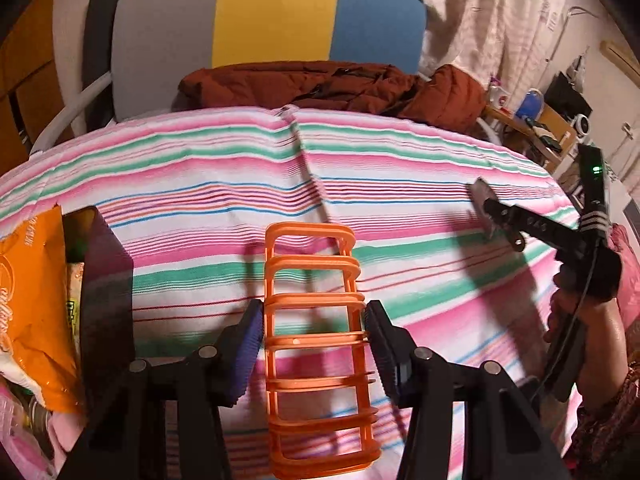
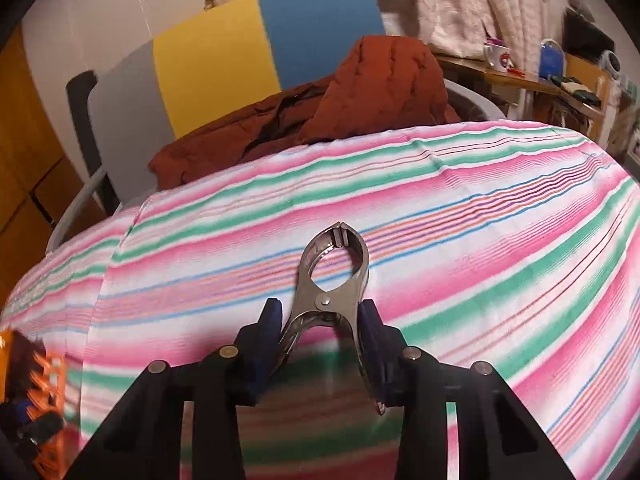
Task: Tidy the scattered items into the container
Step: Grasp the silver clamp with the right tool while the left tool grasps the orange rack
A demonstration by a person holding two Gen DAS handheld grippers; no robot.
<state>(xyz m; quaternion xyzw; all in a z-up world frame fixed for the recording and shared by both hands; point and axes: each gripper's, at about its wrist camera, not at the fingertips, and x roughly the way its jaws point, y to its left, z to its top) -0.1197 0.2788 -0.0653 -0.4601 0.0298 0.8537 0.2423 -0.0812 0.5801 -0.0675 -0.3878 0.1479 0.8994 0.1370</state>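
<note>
My left gripper (image 1: 314,328) is shut on an orange plastic rack (image 1: 316,344), a ladder-like frame that runs forward between the fingers above the striped cloth. The rack also shows at the left edge of the right wrist view (image 2: 50,384). My right gripper (image 2: 320,328) is shut on a metal clamp (image 2: 334,280), pads pressing its two handles, its nose pointing forward and closed. The right gripper also appears in the left wrist view (image 1: 486,212) at the right, held by a hand. A dark container (image 1: 106,280) stands at the left, holding an orange snack bag (image 1: 32,304).
A striped pink, green and white cloth (image 1: 360,184) covers the table. Beyond its far edge a rust-red jacket (image 1: 340,84) lies on a chair with a grey, yellow and blue back (image 1: 272,16). A cluttered side table (image 2: 532,76) stands far right.
</note>
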